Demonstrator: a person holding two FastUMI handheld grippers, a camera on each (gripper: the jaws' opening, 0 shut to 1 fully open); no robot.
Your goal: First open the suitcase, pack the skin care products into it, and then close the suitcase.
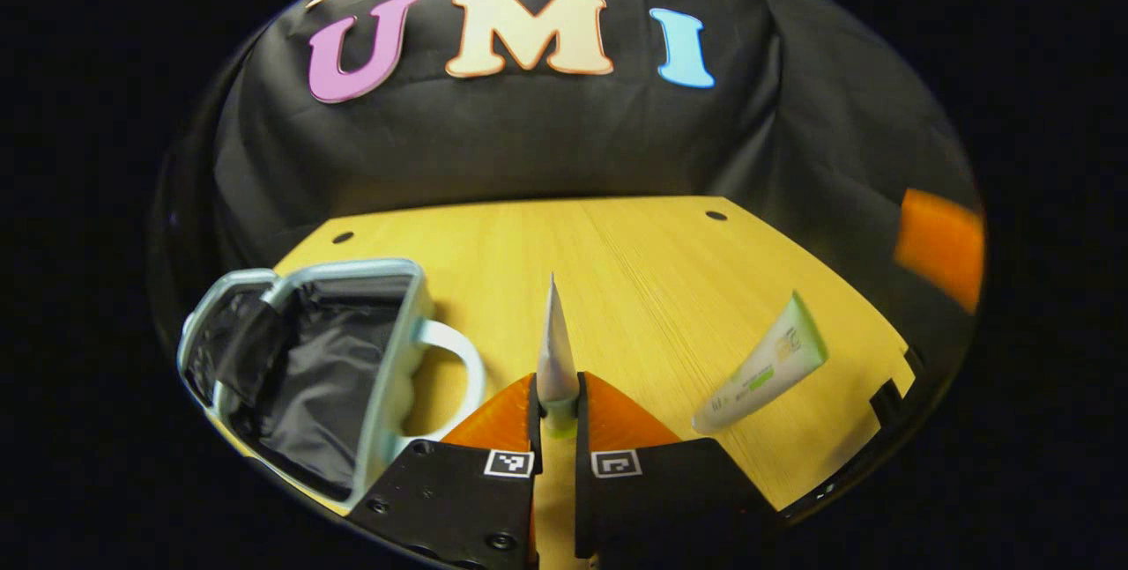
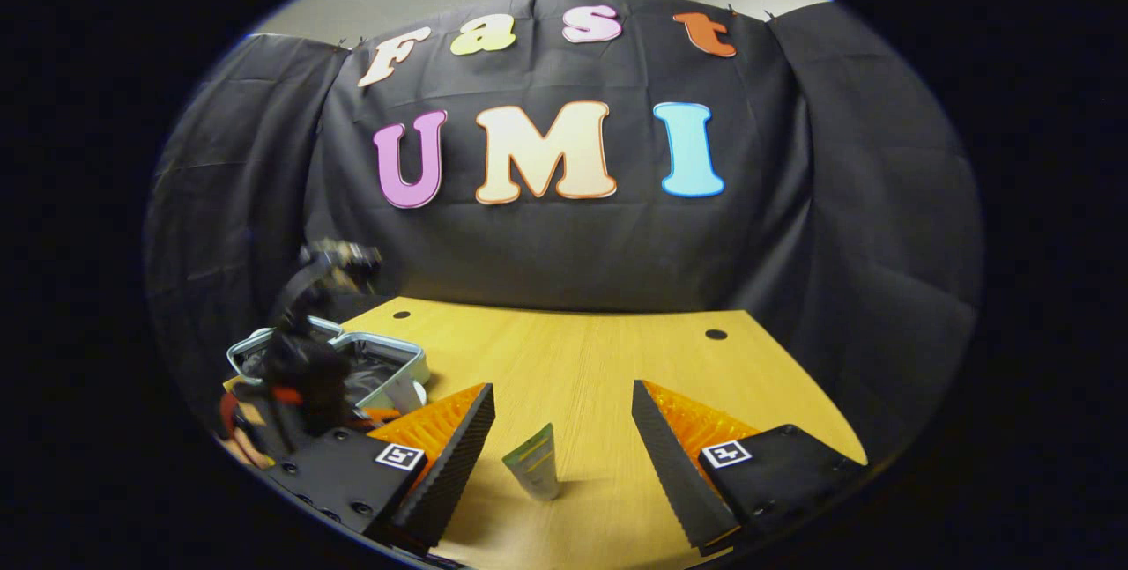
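Note:
In the left gripper view my left gripper (image 1: 557,387) is shut on a pale tube (image 1: 555,341), seen edge-on and pointing away above the table. The open light-blue suitcase (image 1: 388,323), with black lining and a handle, lies to its left. A second, white-and-green tube (image 1: 765,366) lies on the wooden table (image 1: 634,253) to the right. In the right gripper view my right gripper (image 2: 560,389) stands wide open low over the table, with that white-and-green tube (image 2: 534,462) lying between its fingers, untouched. The suitcase (image 2: 388,357) sits at the far left, partly hidden by the left gripper (image 2: 308,376).
The table (image 2: 573,350) has two small dark holes near its back edge and ends at the black cloth wall. A blurred orange shape (image 1: 939,244) shows at the right of the left gripper view. Bare wood lies between the suitcase and the tube.

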